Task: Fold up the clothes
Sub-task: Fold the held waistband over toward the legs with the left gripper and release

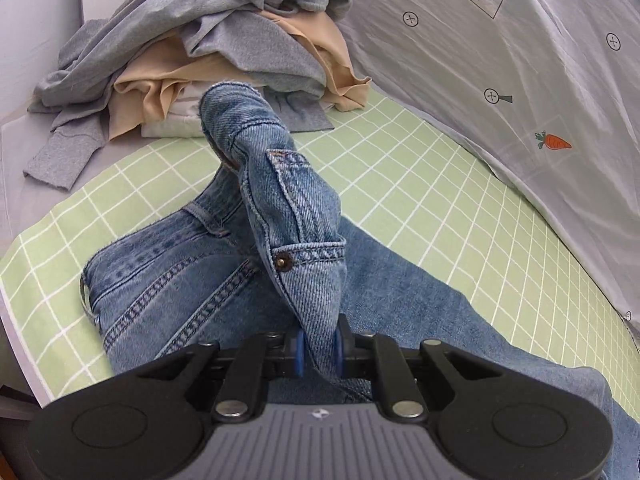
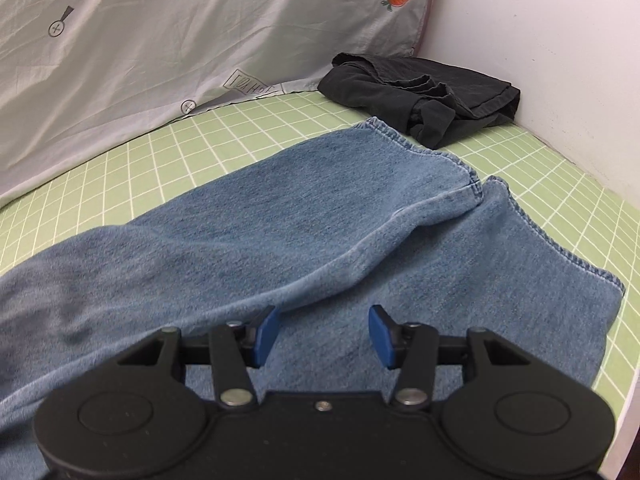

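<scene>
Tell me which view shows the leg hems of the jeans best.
The right wrist view: both hems of the jeans lie flat and unobstructed on the green checked sheet. The left wrist view shows only the waistband end, pinched in the left gripper, no hems.

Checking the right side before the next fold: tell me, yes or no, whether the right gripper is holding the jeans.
No. The right gripper has its fingers apart above the jeans, with no fabric pinched between them.

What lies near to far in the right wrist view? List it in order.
Right gripper, jaws open and empty → light blue denim jeans legs spread on the green checked sheet → crumpled black garment → white wall.
</scene>
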The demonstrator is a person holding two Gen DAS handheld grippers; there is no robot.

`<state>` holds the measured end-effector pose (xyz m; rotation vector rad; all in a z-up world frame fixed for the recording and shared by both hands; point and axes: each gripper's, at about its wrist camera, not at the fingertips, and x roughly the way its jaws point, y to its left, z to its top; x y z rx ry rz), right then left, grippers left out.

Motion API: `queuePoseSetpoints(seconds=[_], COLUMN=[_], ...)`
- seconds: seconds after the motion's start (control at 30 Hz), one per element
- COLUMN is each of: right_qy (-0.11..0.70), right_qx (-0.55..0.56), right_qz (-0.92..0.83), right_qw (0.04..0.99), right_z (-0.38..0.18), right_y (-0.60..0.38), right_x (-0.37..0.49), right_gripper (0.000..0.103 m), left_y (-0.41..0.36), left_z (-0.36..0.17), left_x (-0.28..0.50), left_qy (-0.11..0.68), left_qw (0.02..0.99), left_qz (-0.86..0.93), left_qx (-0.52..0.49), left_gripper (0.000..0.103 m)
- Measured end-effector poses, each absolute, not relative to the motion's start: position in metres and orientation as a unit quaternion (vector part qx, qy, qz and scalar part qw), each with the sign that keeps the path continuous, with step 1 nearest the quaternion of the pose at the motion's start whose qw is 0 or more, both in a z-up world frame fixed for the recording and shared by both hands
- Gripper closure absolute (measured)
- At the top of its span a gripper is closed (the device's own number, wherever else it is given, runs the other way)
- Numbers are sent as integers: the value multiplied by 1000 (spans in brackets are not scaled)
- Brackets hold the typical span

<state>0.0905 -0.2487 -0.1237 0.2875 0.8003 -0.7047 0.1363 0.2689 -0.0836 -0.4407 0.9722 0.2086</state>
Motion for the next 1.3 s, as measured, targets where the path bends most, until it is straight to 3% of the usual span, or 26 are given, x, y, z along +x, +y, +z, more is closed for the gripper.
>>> queuePoseSetpoints(seconds=[0.63,0.8,1.03,1.3], right_qy=[432,425,411,401], right_qx=[108,95,89,108], right_qz=[-281,-290,-305,-317], right_qw=[850,852,855,853], right_z=[-140,-141,-143,-144], right_y=[-162,-139,-118,-106], right_x=[59,63,62,53], right_gripper=[52,51,47,30], left_y=[324,342,350,363], left_z=[-141,-150,-150,-151], left_x=[106,108,118,134], left_qy=[500,503,503,522], left_qw=[808,786,795,782], left_qz=[42,26,10,-13], left_qx=[-310,-359,-337,-341], left_gripper=[69,68,71,70])
